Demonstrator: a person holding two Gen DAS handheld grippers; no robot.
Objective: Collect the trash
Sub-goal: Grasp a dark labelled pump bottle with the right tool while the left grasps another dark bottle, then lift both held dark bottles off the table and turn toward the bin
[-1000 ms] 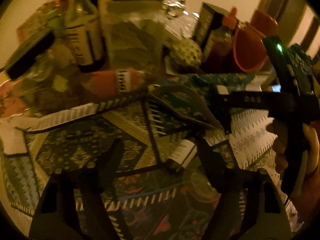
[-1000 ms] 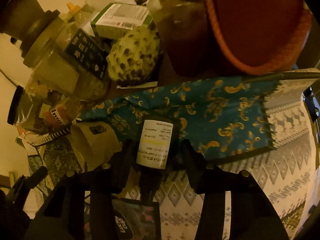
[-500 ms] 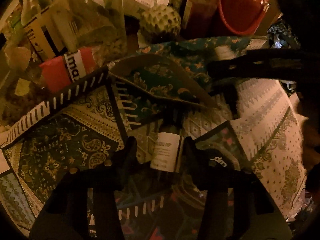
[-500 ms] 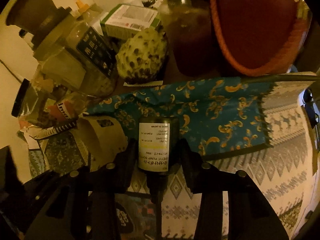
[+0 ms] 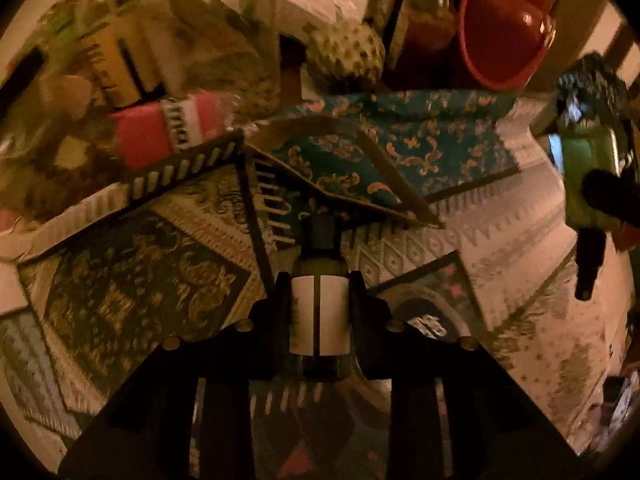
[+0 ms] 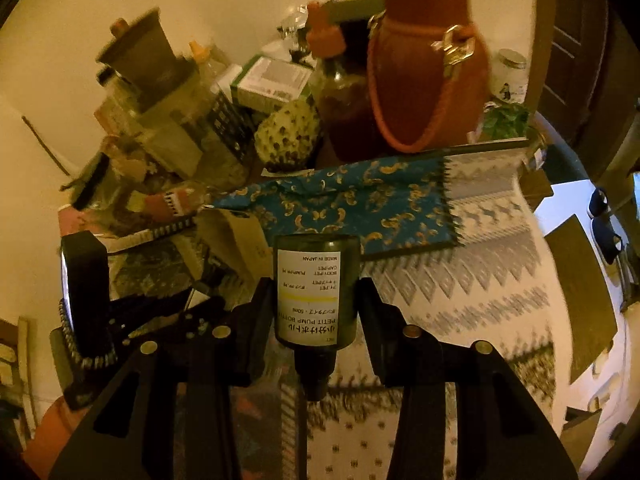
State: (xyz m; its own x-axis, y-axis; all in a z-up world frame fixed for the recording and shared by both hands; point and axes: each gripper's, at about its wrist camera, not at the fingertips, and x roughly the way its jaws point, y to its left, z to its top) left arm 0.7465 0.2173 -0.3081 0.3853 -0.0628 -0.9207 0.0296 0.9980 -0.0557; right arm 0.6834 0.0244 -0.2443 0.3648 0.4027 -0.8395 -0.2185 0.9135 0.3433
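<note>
Bottles, 2, each dark with a white label. Left wrist view: left gripper, jaws just closing, now pinches the first small bottle at its label, neck pointing far, over the patterned cloth. Blue paisley cloth lies beyond; red pouch far right. Right wrist view: right gripper pinches the second bottle, neck toward the camera, held above the white patterned cloth. Scaly green fruit sits far among clutter.
</note>
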